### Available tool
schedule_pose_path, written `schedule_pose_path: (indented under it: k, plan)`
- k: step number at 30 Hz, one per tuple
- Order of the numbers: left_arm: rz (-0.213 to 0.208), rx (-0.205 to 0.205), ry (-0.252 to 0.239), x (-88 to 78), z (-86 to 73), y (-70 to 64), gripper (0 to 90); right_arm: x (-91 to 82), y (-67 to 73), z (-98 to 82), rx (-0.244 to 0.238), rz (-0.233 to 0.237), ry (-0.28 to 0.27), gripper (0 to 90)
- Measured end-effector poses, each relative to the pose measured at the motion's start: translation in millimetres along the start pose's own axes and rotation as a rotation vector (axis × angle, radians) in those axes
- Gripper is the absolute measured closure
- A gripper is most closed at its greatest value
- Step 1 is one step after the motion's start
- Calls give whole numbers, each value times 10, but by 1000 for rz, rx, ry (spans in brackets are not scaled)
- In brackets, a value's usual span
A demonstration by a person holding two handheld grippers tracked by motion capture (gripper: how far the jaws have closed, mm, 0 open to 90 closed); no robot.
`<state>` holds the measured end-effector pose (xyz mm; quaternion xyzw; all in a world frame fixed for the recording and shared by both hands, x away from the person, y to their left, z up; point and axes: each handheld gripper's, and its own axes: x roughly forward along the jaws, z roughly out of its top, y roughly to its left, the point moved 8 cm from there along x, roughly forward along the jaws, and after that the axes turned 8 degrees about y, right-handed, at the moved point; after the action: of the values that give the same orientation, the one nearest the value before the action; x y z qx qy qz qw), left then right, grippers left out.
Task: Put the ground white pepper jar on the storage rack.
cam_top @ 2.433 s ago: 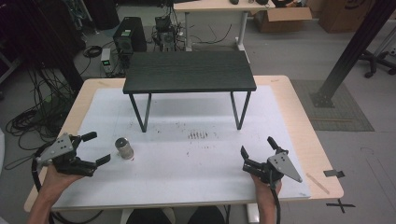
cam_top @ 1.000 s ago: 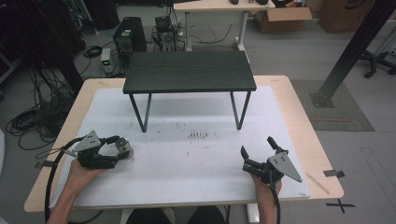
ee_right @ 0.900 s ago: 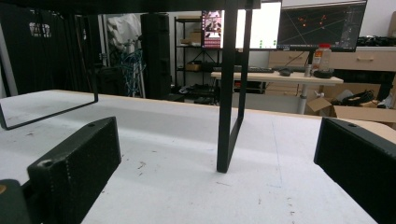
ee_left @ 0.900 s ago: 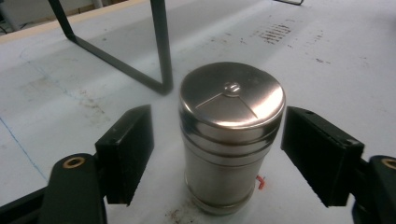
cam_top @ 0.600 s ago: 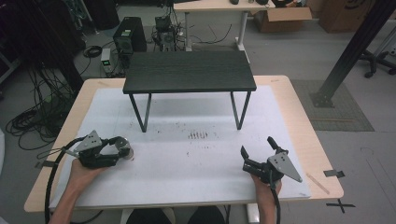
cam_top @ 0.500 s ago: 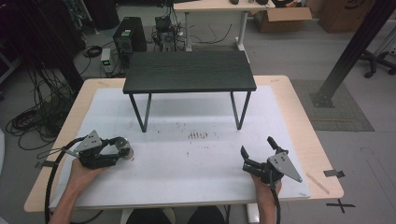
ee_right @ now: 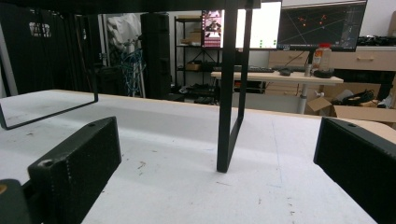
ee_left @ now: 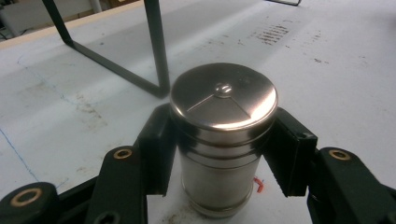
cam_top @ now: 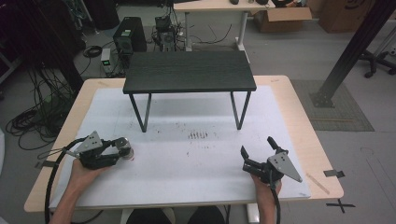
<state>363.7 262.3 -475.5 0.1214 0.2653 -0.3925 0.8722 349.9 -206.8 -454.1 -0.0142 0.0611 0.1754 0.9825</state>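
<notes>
Canister: one steel cylinder with a domed lid stands upright on the white mat, in front of the black stand and off its left leg. The left gripper has its two jaws pressed against the canister's sides, one on each flank, gripping it. The right gripper rests on the mat in front of the stand's right leg, its two jaws spread wide with nothing between them. One wooden table carries the mat, stand and both grippers.
</notes>
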Motion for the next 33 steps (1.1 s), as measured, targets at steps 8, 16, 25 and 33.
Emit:
schedule_pose_path:
  k: [8,16,25,33]
  plan:
    - [15,-1,-10,-44,29,-16,489,0,0,0,0,0,0,3]
    - [24,-10,-57,-170,132,-36,490,1,-1,0,0,0,1,4]
    - [37,-24,-96,-316,246,-37,492,1,-1,0,0,0,1,4]
    - [38,-8,-137,-434,459,-90,492,2,-1,-1,1,0,1,5]
